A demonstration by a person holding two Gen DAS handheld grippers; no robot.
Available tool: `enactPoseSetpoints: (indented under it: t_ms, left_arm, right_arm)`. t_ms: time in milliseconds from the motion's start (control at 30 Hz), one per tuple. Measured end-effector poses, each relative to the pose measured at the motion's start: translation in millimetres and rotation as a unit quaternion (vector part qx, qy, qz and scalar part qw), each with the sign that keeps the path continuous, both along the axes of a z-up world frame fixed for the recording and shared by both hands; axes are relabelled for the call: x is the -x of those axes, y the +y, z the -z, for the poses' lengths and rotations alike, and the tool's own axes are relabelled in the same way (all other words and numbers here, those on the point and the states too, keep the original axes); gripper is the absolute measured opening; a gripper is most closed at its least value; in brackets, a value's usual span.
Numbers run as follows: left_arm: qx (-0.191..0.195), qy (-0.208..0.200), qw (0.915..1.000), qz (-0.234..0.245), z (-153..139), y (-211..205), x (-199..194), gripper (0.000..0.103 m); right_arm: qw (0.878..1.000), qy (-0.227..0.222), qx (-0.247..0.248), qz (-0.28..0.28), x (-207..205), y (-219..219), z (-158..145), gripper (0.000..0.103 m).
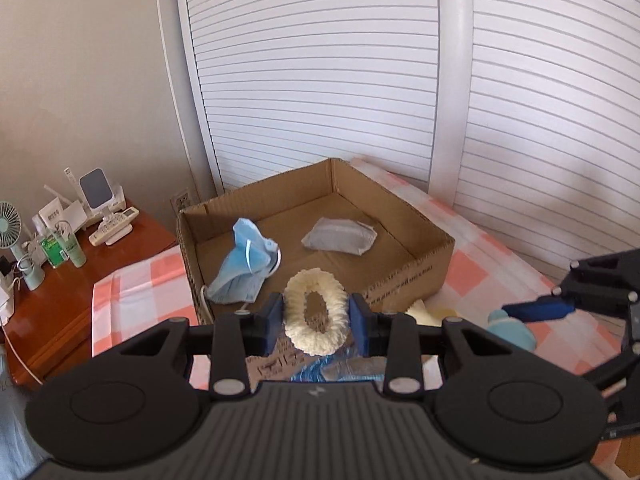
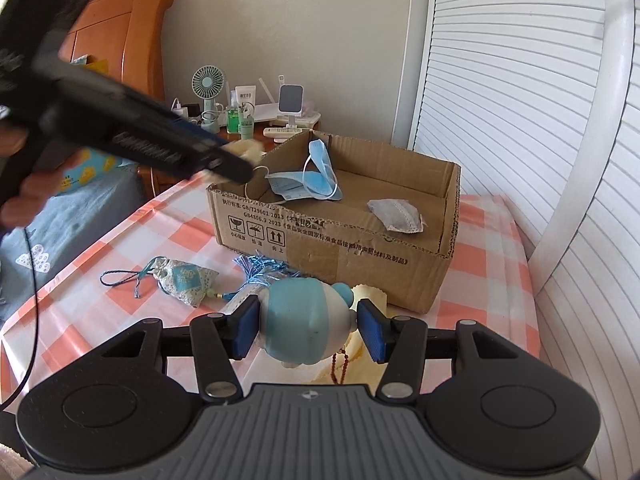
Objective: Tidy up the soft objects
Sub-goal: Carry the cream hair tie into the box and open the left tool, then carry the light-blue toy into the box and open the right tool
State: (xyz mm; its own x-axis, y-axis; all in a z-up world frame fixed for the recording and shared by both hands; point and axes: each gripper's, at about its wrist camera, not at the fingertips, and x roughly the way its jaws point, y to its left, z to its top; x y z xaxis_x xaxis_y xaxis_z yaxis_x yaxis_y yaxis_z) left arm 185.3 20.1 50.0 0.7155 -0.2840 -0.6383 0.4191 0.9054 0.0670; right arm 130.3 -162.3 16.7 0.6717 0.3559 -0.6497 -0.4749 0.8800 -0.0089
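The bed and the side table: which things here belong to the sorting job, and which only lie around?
Job: cardboard box, blue mask, grey mask, cream ring in left gripper, blue toy, sachet.

Lying about: fan, green bottle, remote.

Nightstand (image 1: 120, 248): reddish-brown wood, set beside the bed below a beige wall.
Handheld fan (image 2: 207, 84): pale green, stood upright on the nightstand.
Green bottle (image 1: 56, 250): placed next to a pale tube near the fan.
Remote control (image 1: 115, 227): white, laid flat at the nightstand's front edge.
Phone stand (image 2: 291, 100): white, with a grey-blue panel held upright.
Louvred doors (image 1: 320, 72): white, slatted, seen behind the bed.
Headboard (image 2: 120, 36): orange wood, seen against the wall.
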Motion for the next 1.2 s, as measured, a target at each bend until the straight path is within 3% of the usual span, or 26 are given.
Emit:
enactPoseSetpoints:
  t_ms: [233,300,333,367,433,567,800,1033,1200]
  left_arm:
    - [-0.009,0.009,0.9998,-0.013,0,-20,-66,0.035]
    - [-0.008,0.016,0.9996,-0.020,4,-22,-79,0.041]
    - [-0.006,0.018,0.9995,-0.024,6,-23,-84,0.058]
    - [-0.004,0.016,0.9994,-0.030,8,-23,-88,0.084]
    - [-0.006,0.007,0.9992,-0.039,10,-24,-91,0.101]
    - [-0.005,-0.038,0.9984,-0.043,7,-18,-78,0.101]
    - [-0.014,-0.027,0.9969,-0.073,3,4,-40,0.101]
    - [-0.017,-0.032,0.9948,-0.096,14,18,23,0.102]
    - [-0.009,-0.008,0.9944,-0.105,27,22,52,0.102]
  right_arm:
    - [1.000,-0.010,0.005,-0.002,-8,-4,-5,0.058]
    - [1.000,-0.013,0.007,-0.001,-10,-5,-7,0.058]
    - [1.000,-0.013,0.008,-0.001,-11,-6,-7,0.058]
    - [1.000,-0.014,0.009,-0.001,-12,-6,-8,0.058]
    - [1.000,-0.016,0.011,-0.001,-14,-6,-9,0.058]
    - [1.000,-0.017,0.009,0.001,-20,-6,-12,0.058]
    - [1.000,-0.019,0.006,0.009,-45,-4,-23,0.058]
    - [1.000,-0.008,0.008,0.020,-104,12,-28,0.058]
    - [1.000,-0.002,0.017,0.025,-150,34,-27,0.058]
